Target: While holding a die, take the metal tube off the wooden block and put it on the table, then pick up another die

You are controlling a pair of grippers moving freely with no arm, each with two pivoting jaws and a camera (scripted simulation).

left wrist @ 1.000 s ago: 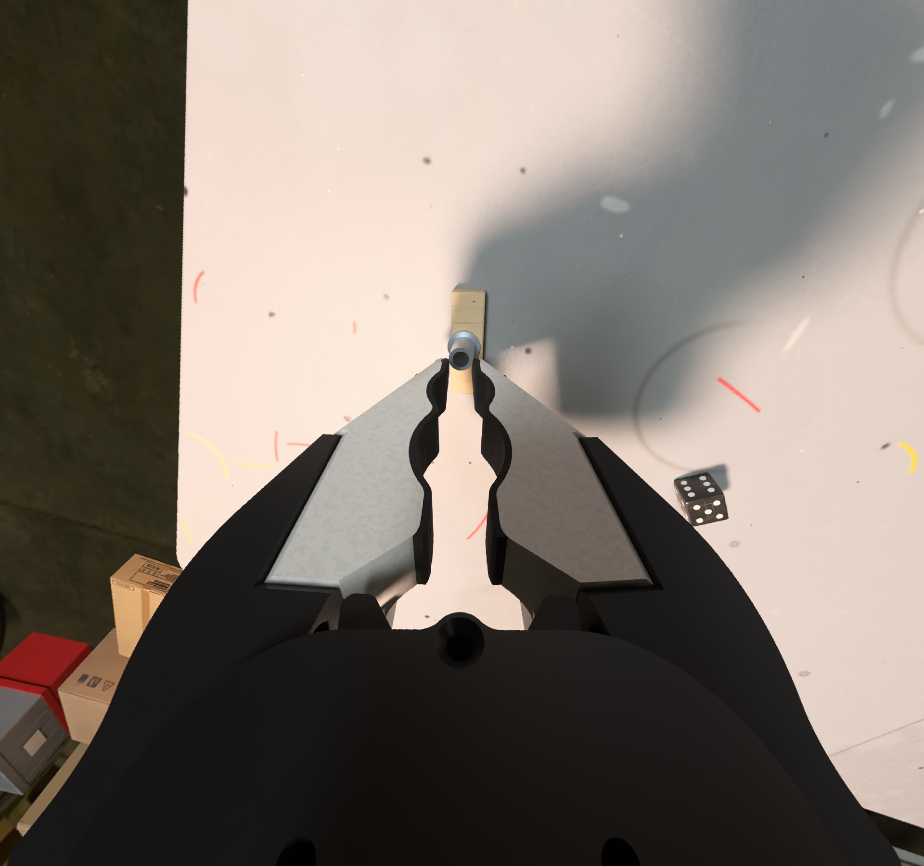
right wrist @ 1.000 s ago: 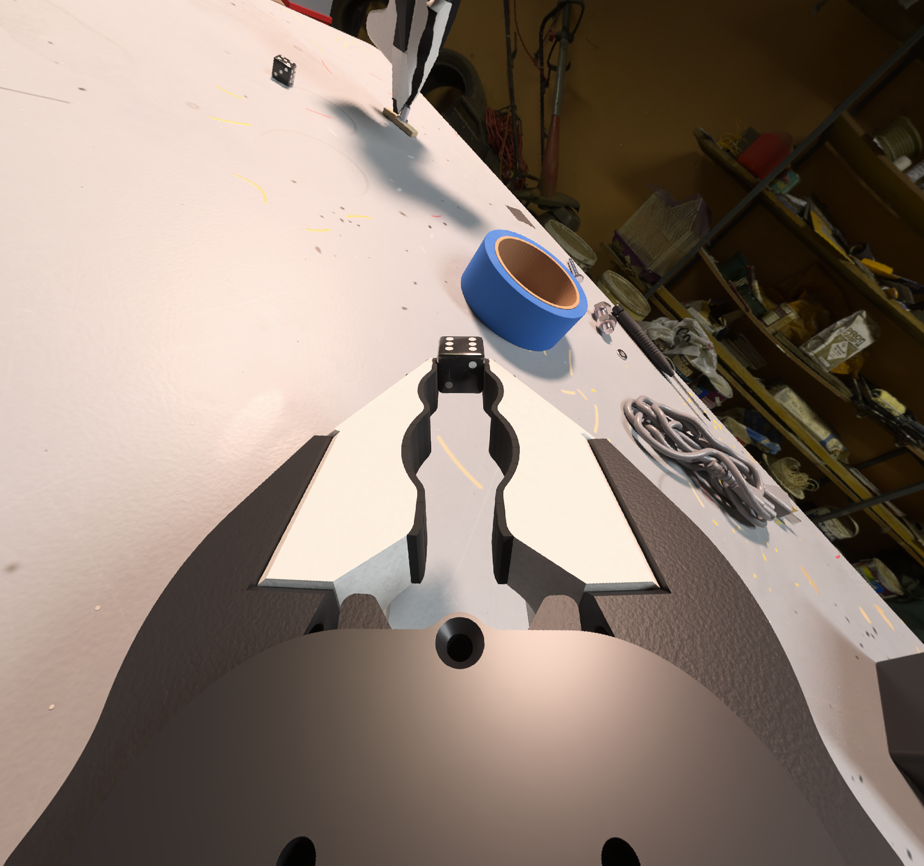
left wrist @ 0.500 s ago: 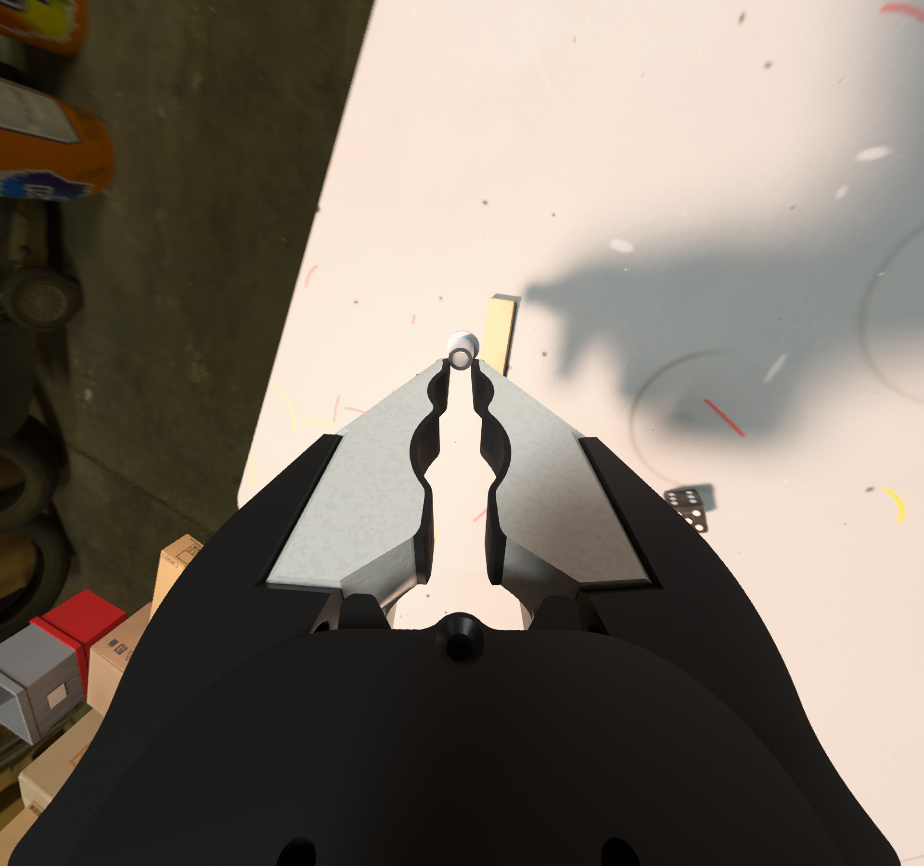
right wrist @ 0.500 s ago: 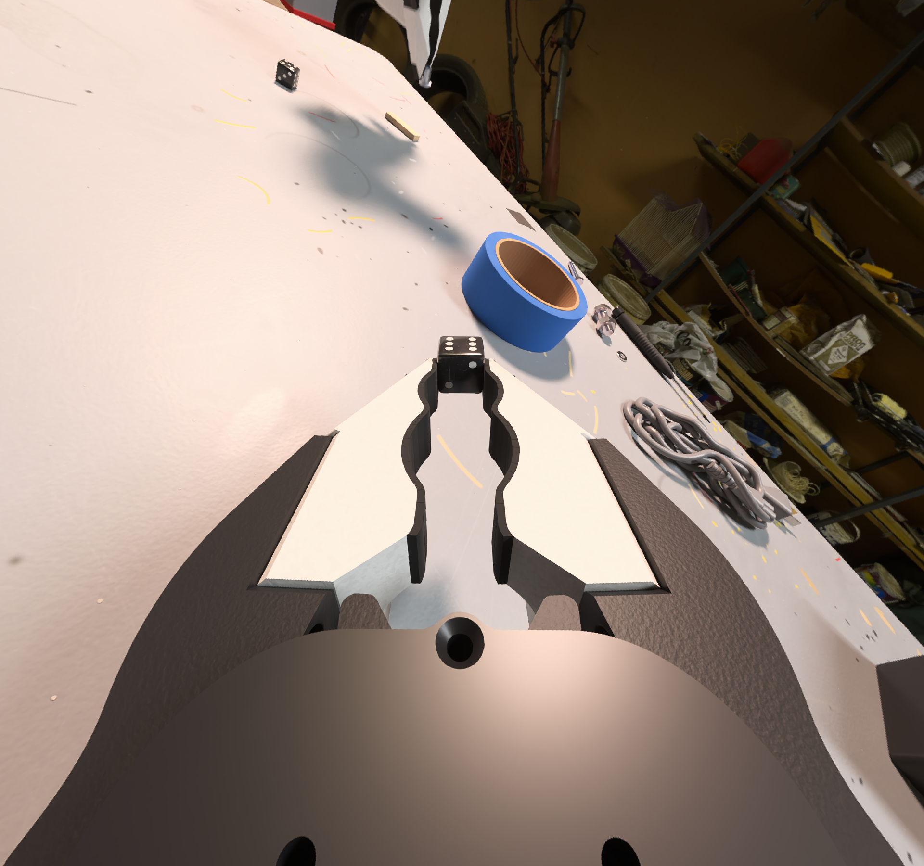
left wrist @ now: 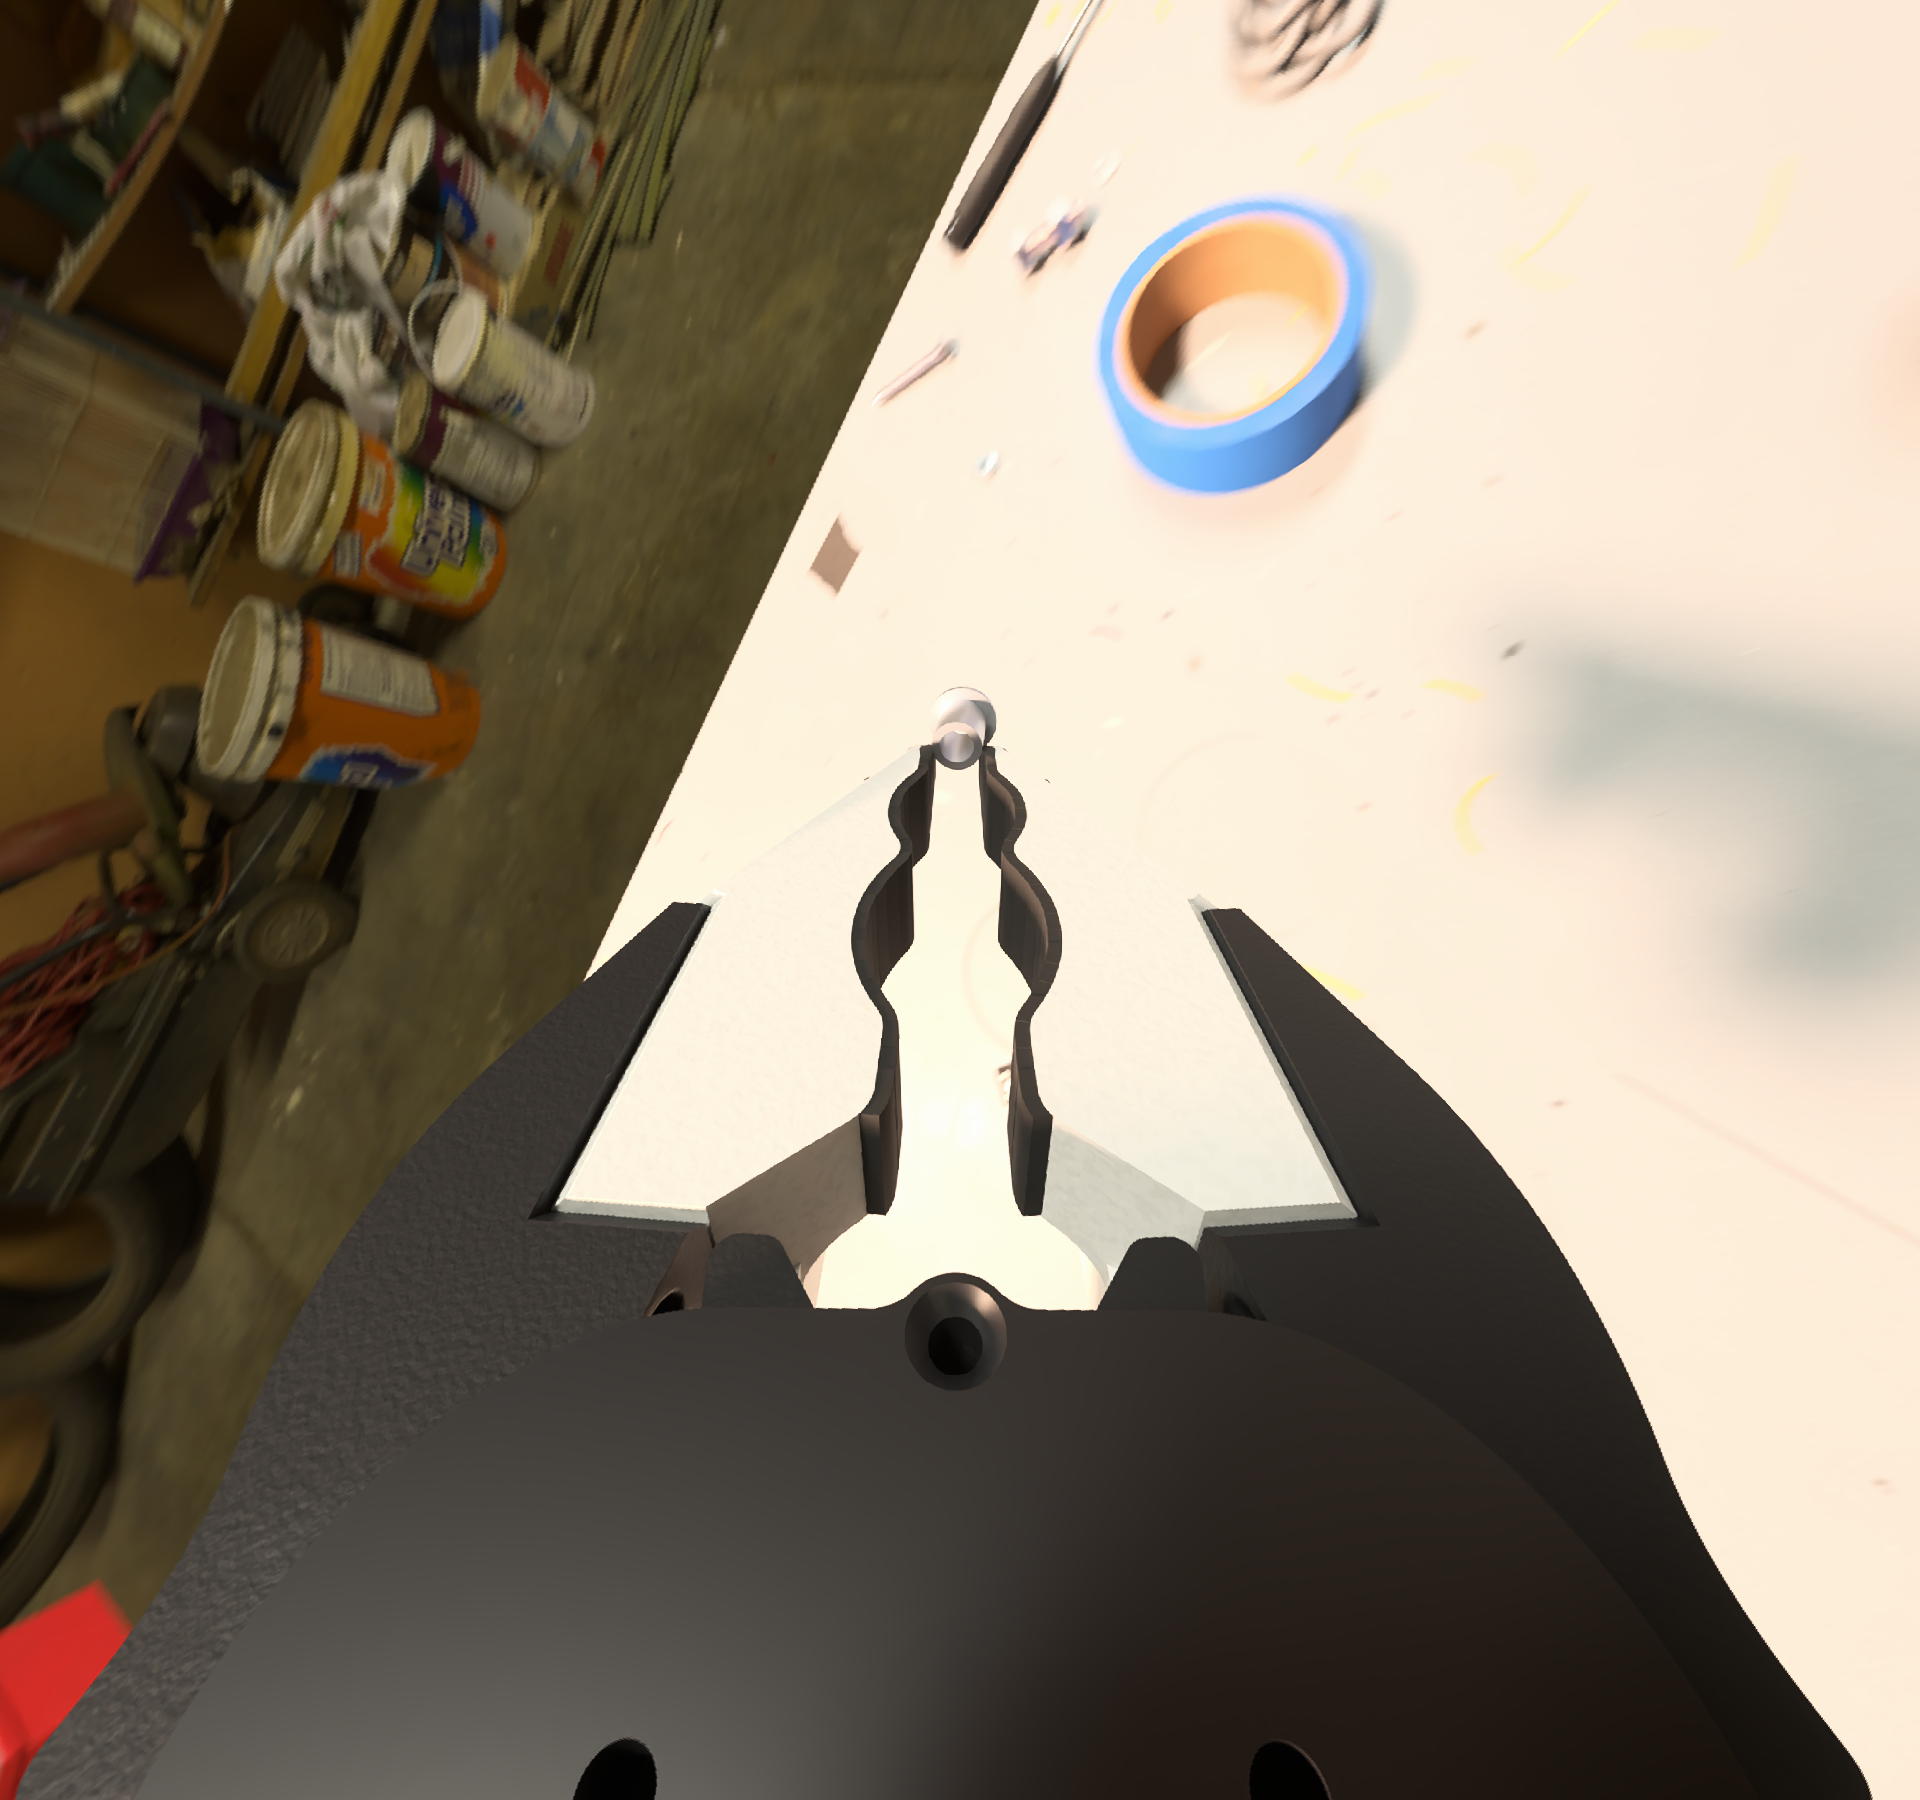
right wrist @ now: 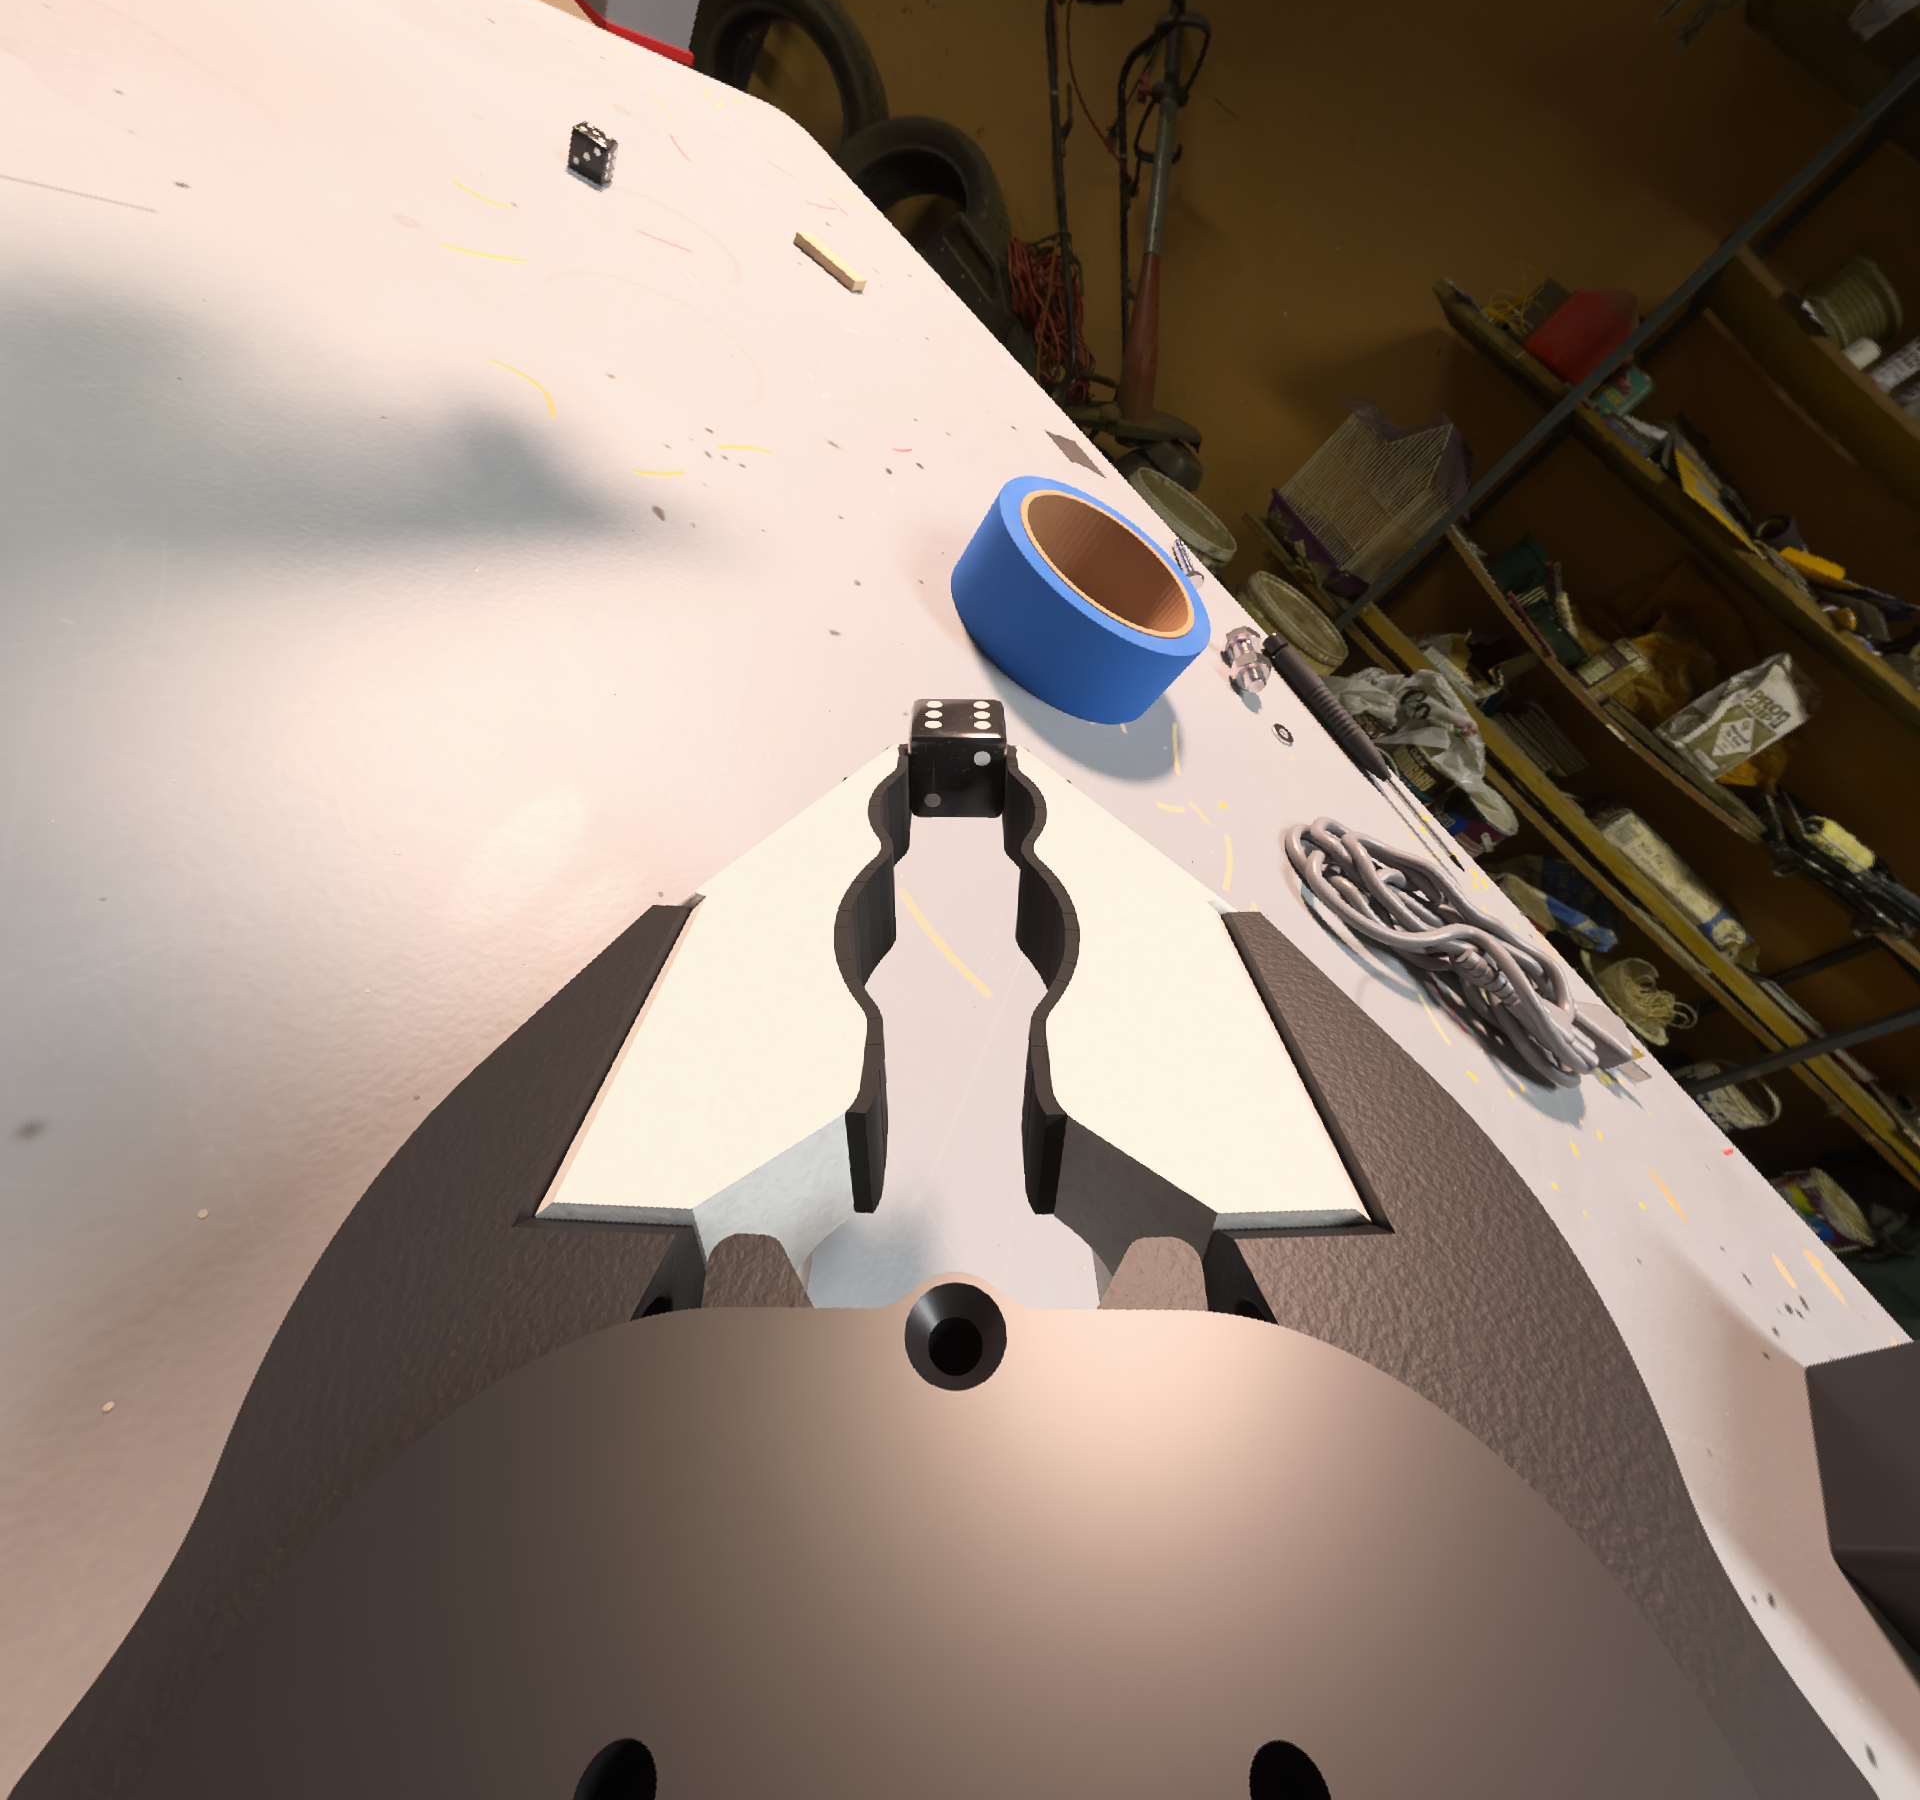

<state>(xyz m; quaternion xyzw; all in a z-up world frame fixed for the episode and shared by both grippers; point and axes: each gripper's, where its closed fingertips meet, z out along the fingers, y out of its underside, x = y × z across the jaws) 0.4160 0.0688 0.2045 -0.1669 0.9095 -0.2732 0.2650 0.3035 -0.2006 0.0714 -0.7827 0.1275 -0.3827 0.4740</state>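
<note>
My left gripper (left wrist: 957, 761) is shut on the small metal tube (left wrist: 961, 727), held at its fingertips above the white table (left wrist: 1558, 1231) near the table's left edge. My right gripper (right wrist: 956, 771) is shut on a black die (right wrist: 957, 755) with white pips, held above the table. The flat wooden block (right wrist: 829, 261) lies bare on the table far ahead in the right wrist view. A second black die (right wrist: 592, 154) sits on the table beyond it to the left. The left gripper does not show in the right wrist view.
A blue tape roll (right wrist: 1081, 597) (left wrist: 1236, 342) stands near the table edge. Bolts (right wrist: 1244, 659), a dark pen-like tool (right wrist: 1340, 722) and a grey coiled cable (right wrist: 1434, 940) lie along that edge. Cans (left wrist: 343, 701), shelves and tyres stand beyond the table.
My left gripper has lifted the tube off the wooden block and swung away with it toward the blue tape roll. It has left the right wrist view. The right gripper and its die have stayed put.
</note>
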